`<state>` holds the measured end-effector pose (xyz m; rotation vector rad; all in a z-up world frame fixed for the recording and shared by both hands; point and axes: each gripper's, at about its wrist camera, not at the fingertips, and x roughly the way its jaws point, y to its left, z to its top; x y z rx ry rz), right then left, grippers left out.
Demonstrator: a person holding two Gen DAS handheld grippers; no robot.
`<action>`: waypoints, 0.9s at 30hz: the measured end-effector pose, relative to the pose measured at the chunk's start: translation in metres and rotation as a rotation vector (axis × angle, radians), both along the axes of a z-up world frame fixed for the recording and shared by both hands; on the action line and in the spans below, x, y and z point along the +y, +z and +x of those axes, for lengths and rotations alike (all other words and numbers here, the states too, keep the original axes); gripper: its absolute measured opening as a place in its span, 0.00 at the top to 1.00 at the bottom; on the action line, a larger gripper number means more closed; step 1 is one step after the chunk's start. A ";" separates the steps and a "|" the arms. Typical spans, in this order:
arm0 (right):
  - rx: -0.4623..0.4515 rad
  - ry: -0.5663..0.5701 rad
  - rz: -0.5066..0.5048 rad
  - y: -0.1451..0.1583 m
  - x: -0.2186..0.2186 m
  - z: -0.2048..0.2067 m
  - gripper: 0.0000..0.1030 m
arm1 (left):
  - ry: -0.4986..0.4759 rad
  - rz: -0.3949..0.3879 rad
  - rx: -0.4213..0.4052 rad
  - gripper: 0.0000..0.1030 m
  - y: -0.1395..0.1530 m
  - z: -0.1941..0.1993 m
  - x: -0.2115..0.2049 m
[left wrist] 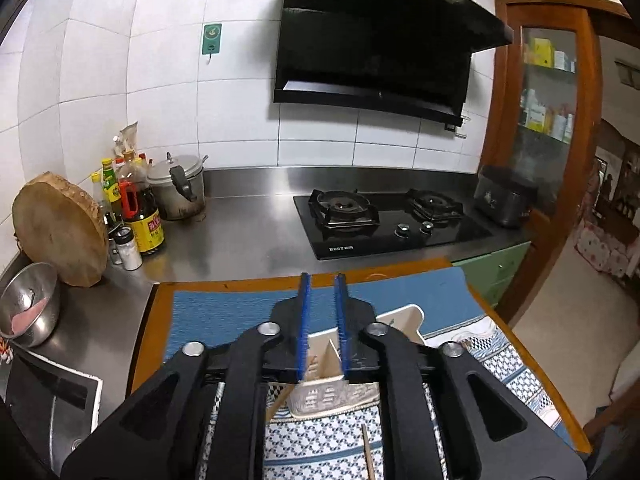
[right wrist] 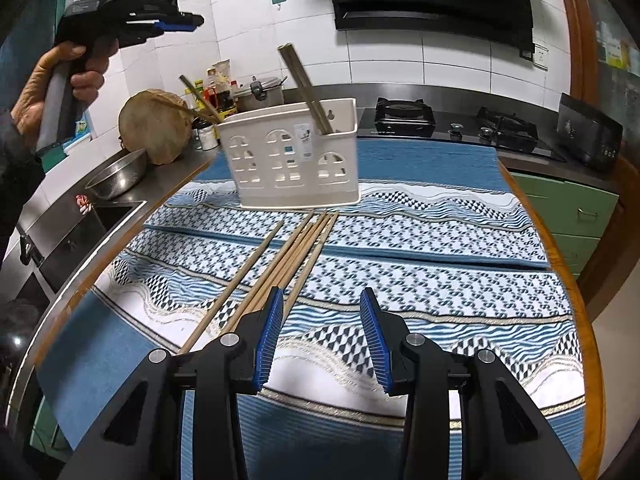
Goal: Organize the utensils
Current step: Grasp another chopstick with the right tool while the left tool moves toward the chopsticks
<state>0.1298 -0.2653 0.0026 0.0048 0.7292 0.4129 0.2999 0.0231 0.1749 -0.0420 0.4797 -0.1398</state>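
Note:
A white plastic utensil holder [right wrist: 294, 156] stands on the patterned cloth [right wrist: 420, 240]. Chopsticks [right wrist: 306, 88] stand in its right compartment and one chopstick [right wrist: 200, 98] leans out at its left. Several loose wooden chopsticks [right wrist: 280, 264] lie on the cloth in front of it. My right gripper [right wrist: 322, 298] is open and empty, low over the cloth, with its left finger beside the near ends of the loose chopsticks. My left gripper [left wrist: 323, 280] is held high above the holder [left wrist: 332, 372], its jaws slightly apart with nothing between them; it also shows in the right wrist view [right wrist: 188, 24].
A steel counter [left wrist: 240, 232] behind the table carries sauce bottles [left wrist: 140, 208], a pressure cooker [left wrist: 180, 188], a round chopping block [left wrist: 60, 228], a steel bowl [left wrist: 28, 304] and a gas hob [left wrist: 388, 216]. A sink [right wrist: 80, 236] lies left of the table. Green drawers [right wrist: 576, 216] stand at the right.

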 end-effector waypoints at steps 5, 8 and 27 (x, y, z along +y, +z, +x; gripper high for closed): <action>0.043 0.006 -0.005 -0.015 0.012 -0.008 0.62 | -0.026 0.000 -0.012 0.81 -0.013 -0.045 0.001; 0.080 0.012 -0.002 -0.027 0.021 -0.010 0.64 | -0.041 -0.007 0.005 0.81 -0.032 -0.072 0.004; 0.208 -0.044 -0.015 -0.070 0.060 0.014 0.82 | -0.055 -0.084 0.254 0.81 -0.180 -0.145 0.015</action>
